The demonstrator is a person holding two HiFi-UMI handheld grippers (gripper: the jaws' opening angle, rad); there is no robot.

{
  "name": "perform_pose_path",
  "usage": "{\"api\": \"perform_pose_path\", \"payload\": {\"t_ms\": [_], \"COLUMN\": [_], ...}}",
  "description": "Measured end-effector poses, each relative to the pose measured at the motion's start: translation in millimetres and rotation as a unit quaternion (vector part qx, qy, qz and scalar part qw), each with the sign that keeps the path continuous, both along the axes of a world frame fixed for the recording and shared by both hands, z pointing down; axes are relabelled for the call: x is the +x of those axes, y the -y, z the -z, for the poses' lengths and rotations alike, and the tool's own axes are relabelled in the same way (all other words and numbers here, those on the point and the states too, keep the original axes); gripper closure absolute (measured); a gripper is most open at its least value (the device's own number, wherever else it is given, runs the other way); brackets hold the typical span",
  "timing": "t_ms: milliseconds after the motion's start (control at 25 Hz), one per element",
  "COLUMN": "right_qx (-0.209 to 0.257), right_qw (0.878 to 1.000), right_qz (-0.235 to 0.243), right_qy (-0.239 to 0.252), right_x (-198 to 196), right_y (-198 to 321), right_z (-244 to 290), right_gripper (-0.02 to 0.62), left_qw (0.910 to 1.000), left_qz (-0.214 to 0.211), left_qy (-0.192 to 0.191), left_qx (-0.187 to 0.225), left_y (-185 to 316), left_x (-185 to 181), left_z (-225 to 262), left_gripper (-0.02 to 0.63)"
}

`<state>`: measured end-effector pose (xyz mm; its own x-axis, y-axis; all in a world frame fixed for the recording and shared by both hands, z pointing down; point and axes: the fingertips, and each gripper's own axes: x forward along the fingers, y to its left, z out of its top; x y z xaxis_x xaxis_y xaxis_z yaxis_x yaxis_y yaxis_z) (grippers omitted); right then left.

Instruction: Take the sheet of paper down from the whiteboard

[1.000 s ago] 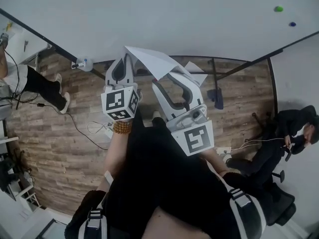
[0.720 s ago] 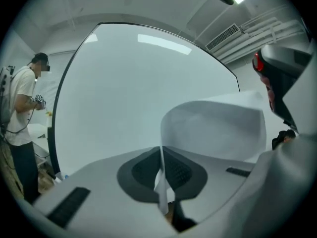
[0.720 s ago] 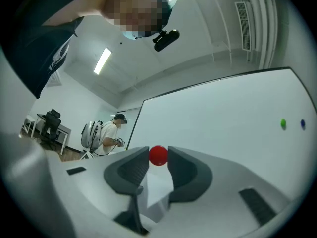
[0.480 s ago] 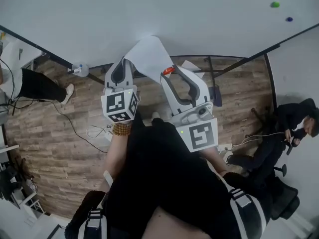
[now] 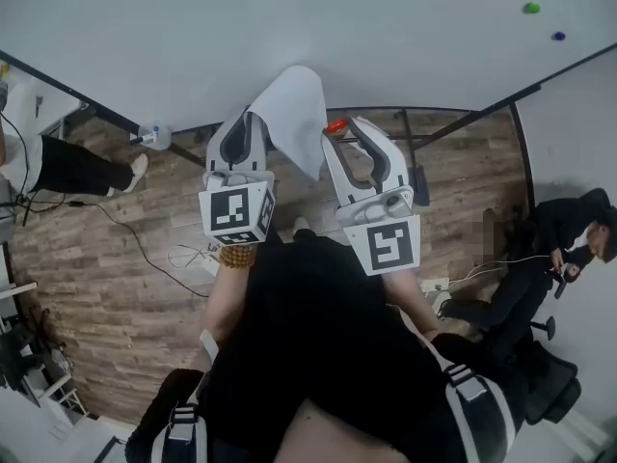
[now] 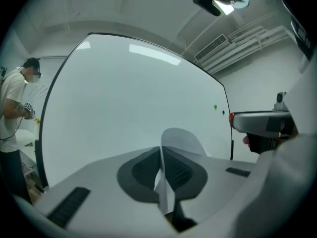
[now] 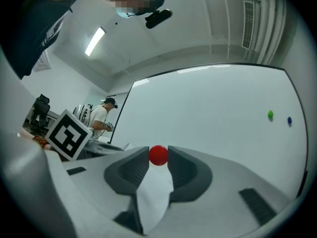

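A: State of the left gripper?
B: Jaws fully together, pinching the white sheet of paper edge-on. The sheet curls up past the tips, lower centre of frame.
A: And the right gripper?
B: Jaws wide, clamped on the red round magnet at the tips, which touches both. The same sheet lies in the gap under it.
A: Paper in head view?
B: Centre frame, arched between both grippers, in front of the big white whiteboard near its lower edge. Can't tell if it touches the board.
A: Anything else?
B: Small green magnet and small blue magnet upper right on the board, well apart from the paper. Brown wood-plank floor below.
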<state>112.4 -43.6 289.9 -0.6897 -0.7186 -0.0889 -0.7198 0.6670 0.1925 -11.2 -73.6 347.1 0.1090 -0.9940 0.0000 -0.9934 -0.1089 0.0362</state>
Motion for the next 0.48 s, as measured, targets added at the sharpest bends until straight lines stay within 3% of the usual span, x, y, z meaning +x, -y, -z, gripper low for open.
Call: {"api": "perform_pose_path", "payload": {"t_ms": [480], "right_qx": [0.001], "right_qw": [1.000], "right_qz": [-0.009], "right_qy": [0.000], "right_x": [0], "right_y": [1], "right_z": [-4], "right_gripper": [0.480], "left_qw": [0.9994], "left_qz": [0.002], "left_qy": [0.022], "left_qx": [0.026], "left_y": [-8], "left_x": [7], "left_z": [15], "left_gripper": [0.597]}}
